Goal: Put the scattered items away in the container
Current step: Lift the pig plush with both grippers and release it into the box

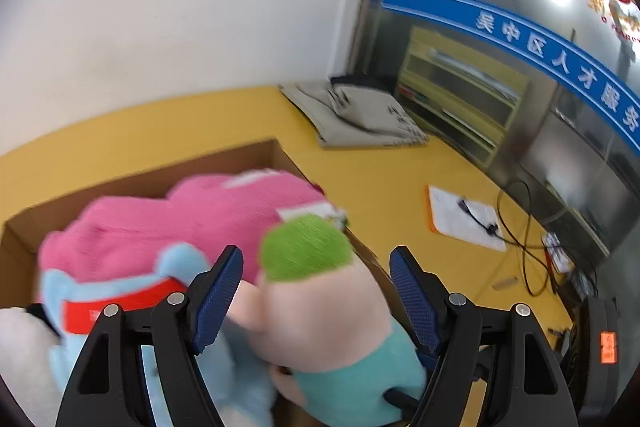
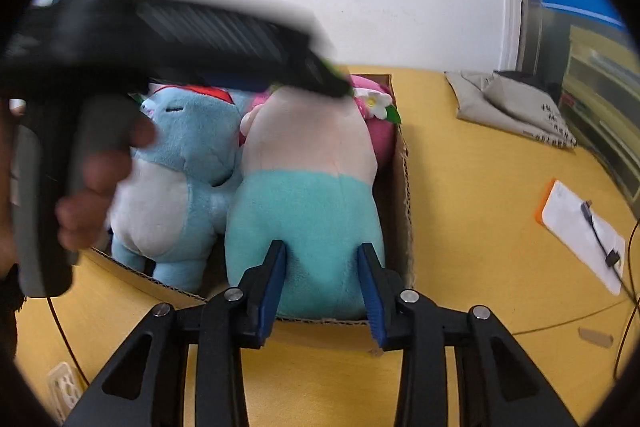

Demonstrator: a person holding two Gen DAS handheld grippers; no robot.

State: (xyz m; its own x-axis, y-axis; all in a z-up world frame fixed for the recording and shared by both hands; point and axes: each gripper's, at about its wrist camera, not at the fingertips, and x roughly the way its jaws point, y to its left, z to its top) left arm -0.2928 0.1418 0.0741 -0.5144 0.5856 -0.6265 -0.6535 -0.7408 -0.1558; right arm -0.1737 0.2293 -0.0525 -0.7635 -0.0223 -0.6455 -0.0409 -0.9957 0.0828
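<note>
A cardboard box (image 2: 404, 187) on the yellow table holds a blue plush (image 2: 188, 147), a pink plush (image 1: 192, 219) and a doll with green hair and a teal bottom (image 2: 308, 155). The doll stands upright against the box's near wall. My right gripper (image 2: 322, 259) is shut on the doll's teal bottom, its blue pads pinching the fabric. My left gripper (image 1: 316, 291) stands open over the box with the doll's pale back between its fingers; I see no pad pressing on it. A hand (image 2: 92, 179) holding that left gripper fills the upper left of the right wrist view.
A folded grey bag (image 1: 360, 115) lies at the table's far side by the wall. To the right of the box are a white sheet on an orange board (image 1: 460, 219) and black cables (image 1: 528, 255). Shelving stands beyond the table's right edge.
</note>
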